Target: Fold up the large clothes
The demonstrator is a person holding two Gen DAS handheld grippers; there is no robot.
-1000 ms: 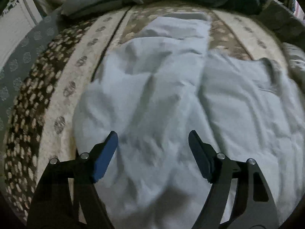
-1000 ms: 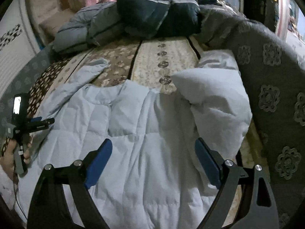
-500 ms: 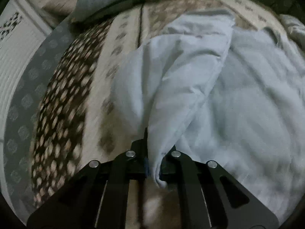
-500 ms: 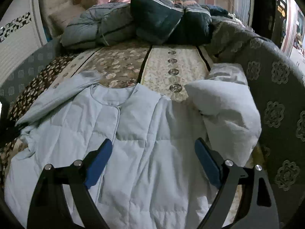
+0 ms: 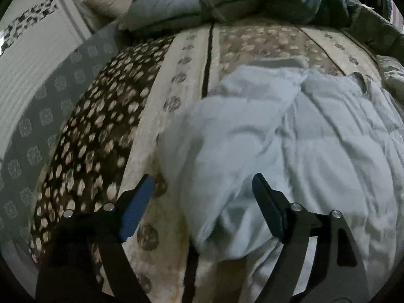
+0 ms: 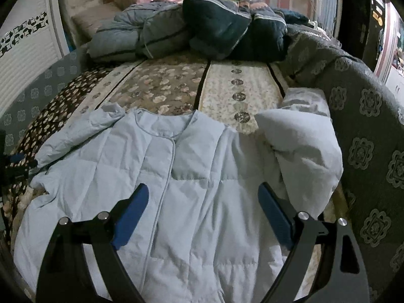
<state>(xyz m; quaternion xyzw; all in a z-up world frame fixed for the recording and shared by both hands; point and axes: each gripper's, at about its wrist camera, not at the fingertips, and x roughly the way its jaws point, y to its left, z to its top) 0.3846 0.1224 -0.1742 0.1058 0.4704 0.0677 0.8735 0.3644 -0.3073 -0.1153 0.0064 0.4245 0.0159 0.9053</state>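
Note:
A pale blue quilted jacket [image 6: 192,181] lies front-up on the bed, collar toward the pillows. Its left sleeve [image 6: 80,133] lies along the jacket's left side; the right sleeve [image 6: 303,149] is bunched against the grey bed edge. In the left wrist view that left sleeve [image 5: 227,141] lies loose on the bedspread. My left gripper [image 5: 202,189] hovers over the sleeve's near end, its jaws opening, and the blue pads touch no cloth. My right gripper [image 6: 202,199] hangs open above the jacket's chest with nothing gripped. The left gripper [image 6: 15,161] shows at the right wrist view's left edge.
A patchwork floral bedspread [image 6: 176,88] covers the bed. Folded grey and dark blue quilts [image 6: 202,30] are piled at the head. A grey patterned border [image 6: 366,126] rises on the right, a white ribbed panel [image 5: 27,75] on the left.
Half a second ago my left gripper was shut on the sleeve's end, lifting it. Its jaws have since opened and the sleeve has dropped onto the bedspread. The right gripper rose slightly.

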